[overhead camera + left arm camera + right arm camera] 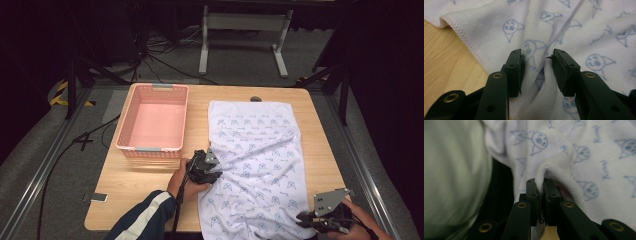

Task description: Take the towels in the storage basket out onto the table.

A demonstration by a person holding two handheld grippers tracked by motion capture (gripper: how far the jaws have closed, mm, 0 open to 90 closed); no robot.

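Note:
A white towel (pixel 255 150) with a blue cartoon print lies spread over the right half of the wooden table (pixel 150 190). My left gripper (pixel 216 174) rests at the towel's left edge, about halfway down. In the left gripper view its jaws (pixel 537 60) hold a raised ridge of the towel (pixel 579 30) between the pads. My right gripper (pixel 301 218) is at the towel's near right corner, by the table's front edge. In the right gripper view its jaws (pixel 541 185) are shut tight on a pinched fold of the towel's hem (pixel 554 162).
An empty pink plastic basket (pixel 150 151) stands at the back left of the table, just beyond my left hand. Bare wood (pixel 441 62) lies left of the towel's stitched edge. A blurred pale shape (pixel 451 177) takes up the left of the right gripper view.

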